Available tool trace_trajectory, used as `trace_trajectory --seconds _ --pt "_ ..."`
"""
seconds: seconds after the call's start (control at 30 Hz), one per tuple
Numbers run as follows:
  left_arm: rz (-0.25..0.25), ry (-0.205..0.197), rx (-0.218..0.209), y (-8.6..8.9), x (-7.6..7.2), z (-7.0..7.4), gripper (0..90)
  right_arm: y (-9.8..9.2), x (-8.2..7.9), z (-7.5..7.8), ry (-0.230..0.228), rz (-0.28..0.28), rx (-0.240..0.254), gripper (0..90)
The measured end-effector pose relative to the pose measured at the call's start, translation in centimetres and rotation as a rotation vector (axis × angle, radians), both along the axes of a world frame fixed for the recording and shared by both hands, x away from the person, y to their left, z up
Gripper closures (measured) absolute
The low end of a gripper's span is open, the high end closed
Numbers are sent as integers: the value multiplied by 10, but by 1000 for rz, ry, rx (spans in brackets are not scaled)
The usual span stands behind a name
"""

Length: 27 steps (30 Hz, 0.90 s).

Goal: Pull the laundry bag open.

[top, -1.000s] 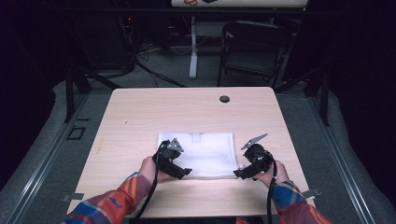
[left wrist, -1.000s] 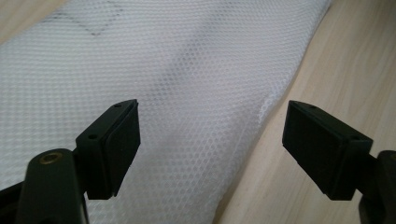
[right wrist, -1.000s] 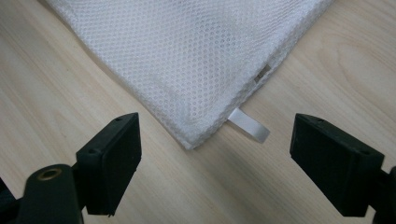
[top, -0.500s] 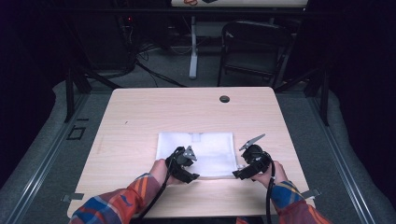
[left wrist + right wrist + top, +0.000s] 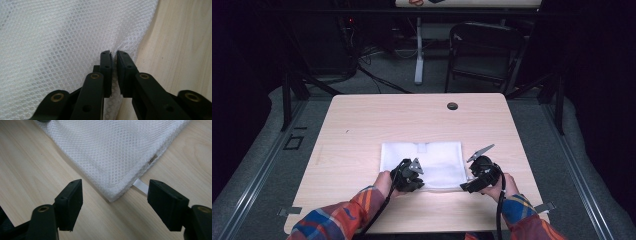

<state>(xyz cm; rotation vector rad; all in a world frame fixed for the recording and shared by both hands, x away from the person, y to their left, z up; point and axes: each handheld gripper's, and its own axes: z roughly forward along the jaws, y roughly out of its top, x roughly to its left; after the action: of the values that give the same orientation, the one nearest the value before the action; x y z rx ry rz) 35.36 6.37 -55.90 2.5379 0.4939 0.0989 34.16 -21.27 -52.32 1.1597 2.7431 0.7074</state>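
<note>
white mesh cloths: one (image 5: 427, 162), lying flat on the table
tables: one, light wood (image 5: 412, 120)
grippers: two, the left gripper (image 5: 411, 172) and the right gripper (image 5: 473, 174)
hands: two, one on each gripper
plaid sleeves: two
cable holes in the tabletop: one (image 5: 452, 106)
folding chairs behind the table: one (image 5: 477, 55)

You see a white mesh cloth (image 5: 427, 162) lying folded flat near your edge of the surface (image 5: 362, 125).
</note>
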Motion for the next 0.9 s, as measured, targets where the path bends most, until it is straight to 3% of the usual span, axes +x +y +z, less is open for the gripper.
trace_trajectory --seconds 0.17,0.33,0.6,0.7,0.9 --pt "11 10 -20 2 1 1 872 3 -3 1 -8 10 14 360" --pt "28 9 -31 2 1 3 880 9 -8 5 -31 39 31 485" --pt "57 -3 -75 7 4 11 885 24 -15 6 -67 83 45 784" --pt "73 -11 -85 9 4 13 885 33 -16 5 -79 127 33 879" --pt "102 -10 -119 11 5 16 885 57 -18 -3 -87 195 -5 900"
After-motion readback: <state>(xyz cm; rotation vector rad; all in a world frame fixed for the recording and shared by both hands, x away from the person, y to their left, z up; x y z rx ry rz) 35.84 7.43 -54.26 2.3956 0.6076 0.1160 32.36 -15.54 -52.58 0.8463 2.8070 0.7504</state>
